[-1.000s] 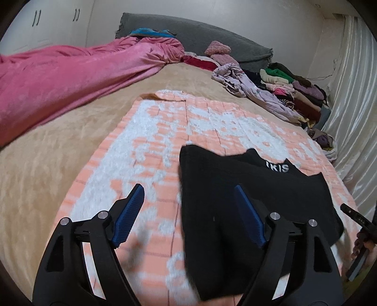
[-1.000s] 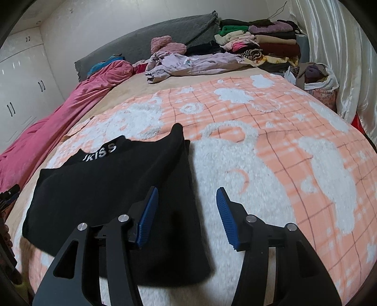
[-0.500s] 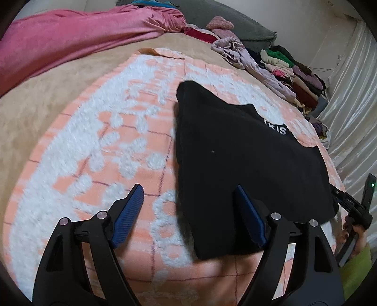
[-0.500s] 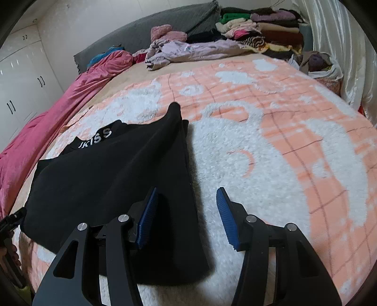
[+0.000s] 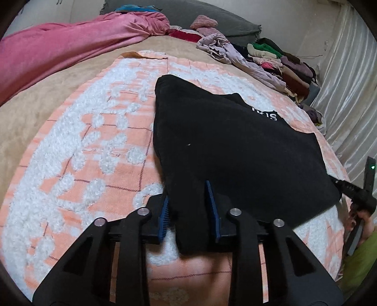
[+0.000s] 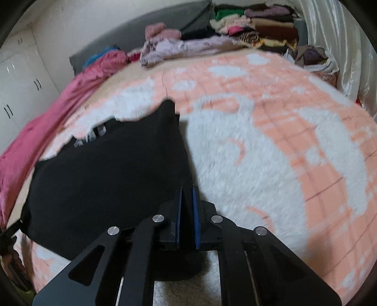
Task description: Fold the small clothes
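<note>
black garment [image 5: 235, 150] now pinched by left gripper [image 5: 188, 207] and right gripper [image 6: 187, 214], jaws just closed.

A pink duvet [image 5: 59, 49] is lying along the bed's edge, with stacked clothes [image 6: 259, 26] sitting near white curtains [image 5: 348, 77].

My black tongs, blue-padded, the left gripper [image 5: 188, 207] and the right gripper [image 6: 187, 211], close on a black garment [image 5: 235, 150] lettered in white along its waistband. Beneath it lies a peach-orange blanket [image 5: 94, 146] checked with thin dark lines and patched with fluffy white. Beyond: a tan bedsheet [image 5: 47, 94], a pink cover [image 5: 70, 47], a grey headboard [image 5: 212, 16], a lilac garment [image 6: 188, 47] and white curtains [image 5: 348, 82].
</note>
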Action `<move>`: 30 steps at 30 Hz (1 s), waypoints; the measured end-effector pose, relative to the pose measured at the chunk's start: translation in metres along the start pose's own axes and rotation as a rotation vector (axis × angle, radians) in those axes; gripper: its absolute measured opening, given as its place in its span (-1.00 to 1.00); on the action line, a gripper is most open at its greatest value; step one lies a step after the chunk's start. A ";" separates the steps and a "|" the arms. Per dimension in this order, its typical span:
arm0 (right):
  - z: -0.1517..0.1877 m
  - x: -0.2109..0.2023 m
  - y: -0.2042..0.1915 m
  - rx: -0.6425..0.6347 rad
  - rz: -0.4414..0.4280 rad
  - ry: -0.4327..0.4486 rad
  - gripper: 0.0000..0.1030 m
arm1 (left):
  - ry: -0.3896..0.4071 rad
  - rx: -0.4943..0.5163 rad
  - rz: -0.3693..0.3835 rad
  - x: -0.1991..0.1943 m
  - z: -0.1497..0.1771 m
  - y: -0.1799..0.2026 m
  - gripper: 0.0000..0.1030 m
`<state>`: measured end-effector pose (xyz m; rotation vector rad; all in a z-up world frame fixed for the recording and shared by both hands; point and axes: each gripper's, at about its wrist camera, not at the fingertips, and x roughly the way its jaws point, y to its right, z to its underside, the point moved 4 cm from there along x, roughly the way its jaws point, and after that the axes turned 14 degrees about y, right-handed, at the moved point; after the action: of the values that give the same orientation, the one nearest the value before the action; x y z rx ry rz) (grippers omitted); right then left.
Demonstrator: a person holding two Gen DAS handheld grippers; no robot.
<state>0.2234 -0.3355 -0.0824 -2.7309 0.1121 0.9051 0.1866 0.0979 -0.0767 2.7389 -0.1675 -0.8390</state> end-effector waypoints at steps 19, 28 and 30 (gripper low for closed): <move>-0.004 -0.046 -0.010 -0.017 0.031 0.100 0.10 | 0.033 0.013 -0.029 -0.015 -0.003 -0.002 -0.28; -0.004 -0.070 -0.043 -0.076 -0.019 0.145 0.50 | 0.062 -0.010 -0.065 -0.026 -0.006 -0.012 0.01; -0.003 -0.072 -0.051 -0.088 -0.032 0.147 0.55 | 0.069 -0.009 -0.073 -0.028 -0.007 -0.013 0.15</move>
<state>0.1746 -0.2878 -0.0259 -2.8700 0.0580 0.7169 0.1676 0.1177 -0.0599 2.7759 -0.0495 -0.7608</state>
